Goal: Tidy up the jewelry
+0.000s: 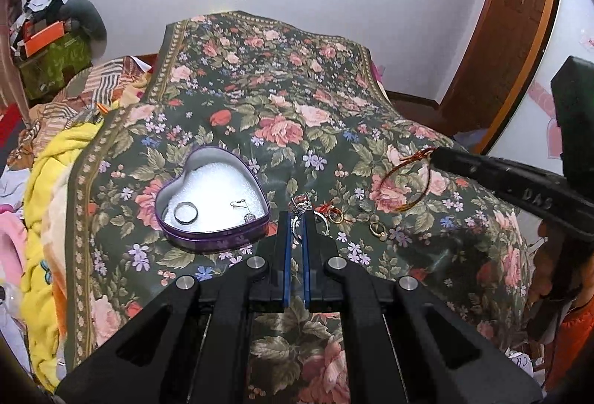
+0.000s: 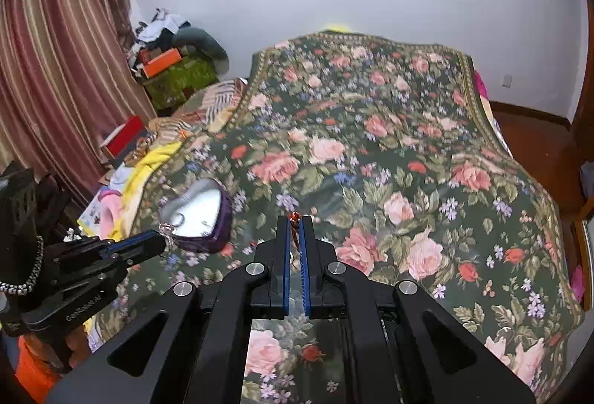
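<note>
Left wrist view: heart tin (image 1: 211, 207) already holds a ring (image 1: 186, 212) and earring (image 1: 243, 209), left gripper (image 1: 297, 224) is clamped on a silver piece (image 1: 301, 205), loose rings (image 1: 336, 215) remain on the bedspread (image 1: 297, 99), right gripper (image 1: 436, 155) pinches the red bangle (image 1: 404, 183).

"DAS" on right gripper (image 1: 432, 157), "GenRobot-AI" on left gripper (image 2: 163, 244)
</note>
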A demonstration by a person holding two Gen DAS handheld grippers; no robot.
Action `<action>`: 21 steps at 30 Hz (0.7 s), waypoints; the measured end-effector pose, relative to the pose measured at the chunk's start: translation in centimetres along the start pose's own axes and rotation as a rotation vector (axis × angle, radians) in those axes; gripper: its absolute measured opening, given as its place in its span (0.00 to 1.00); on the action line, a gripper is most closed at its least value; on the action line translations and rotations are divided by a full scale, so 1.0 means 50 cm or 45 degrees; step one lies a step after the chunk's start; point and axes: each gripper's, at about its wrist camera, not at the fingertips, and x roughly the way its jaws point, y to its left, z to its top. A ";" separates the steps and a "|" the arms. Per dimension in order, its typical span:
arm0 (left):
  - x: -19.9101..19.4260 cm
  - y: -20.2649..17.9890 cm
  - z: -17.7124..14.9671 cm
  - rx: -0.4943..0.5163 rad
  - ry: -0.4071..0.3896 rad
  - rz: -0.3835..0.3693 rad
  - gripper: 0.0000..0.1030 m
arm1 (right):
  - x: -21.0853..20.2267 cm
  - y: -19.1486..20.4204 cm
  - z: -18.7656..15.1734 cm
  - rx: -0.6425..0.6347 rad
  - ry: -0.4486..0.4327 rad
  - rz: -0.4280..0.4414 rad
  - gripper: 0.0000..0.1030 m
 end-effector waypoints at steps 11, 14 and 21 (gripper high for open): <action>-0.062 0.012 0.004 -0.016 -0.072 0.027 0.03 | -0.049 0.043 0.019 -0.064 -0.082 0.031 0.04; -0.069 0.019 0.003 -0.027 -0.076 0.032 0.03 | -0.033 0.042 0.010 -0.068 -0.043 0.031 0.04; -0.069 0.032 -0.004 -0.039 -0.065 0.042 0.03 | 0.020 0.002 -0.027 -0.004 0.121 -0.005 0.12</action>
